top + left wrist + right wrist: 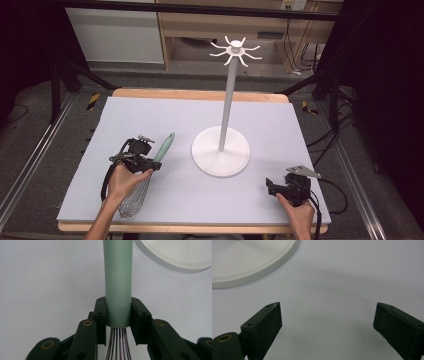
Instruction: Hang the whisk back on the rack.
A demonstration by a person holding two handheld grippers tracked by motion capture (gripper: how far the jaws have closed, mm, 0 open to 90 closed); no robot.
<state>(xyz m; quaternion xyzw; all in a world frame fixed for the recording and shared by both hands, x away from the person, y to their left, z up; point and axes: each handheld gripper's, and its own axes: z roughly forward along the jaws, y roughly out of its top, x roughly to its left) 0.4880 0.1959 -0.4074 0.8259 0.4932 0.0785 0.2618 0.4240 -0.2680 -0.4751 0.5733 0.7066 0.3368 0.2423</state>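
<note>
A whisk (150, 172) with a pale green handle (118, 277) and a wire head lies slanted at the left of the mat, handle pointing up and away. My left gripper (145, 159) is shut on the handle's lower end, just above the wires (117, 345); both pads press its sides. The white hook stand (221, 150), a round base with a tall pole and a crown of hooks (235, 50), rises at the mat's middle. My right gripper (327, 325) stands open near the front right, with nothing between its jaws; the base's rim (274, 262) lies ahead of it.
A pale lilac mat (165, 110) covers the wooden table. Dark floor, cables and frame legs surround the table; wooden furniture stands behind. The stand's base (175, 257) lies just right of the whisk handle in the left gripper view.
</note>
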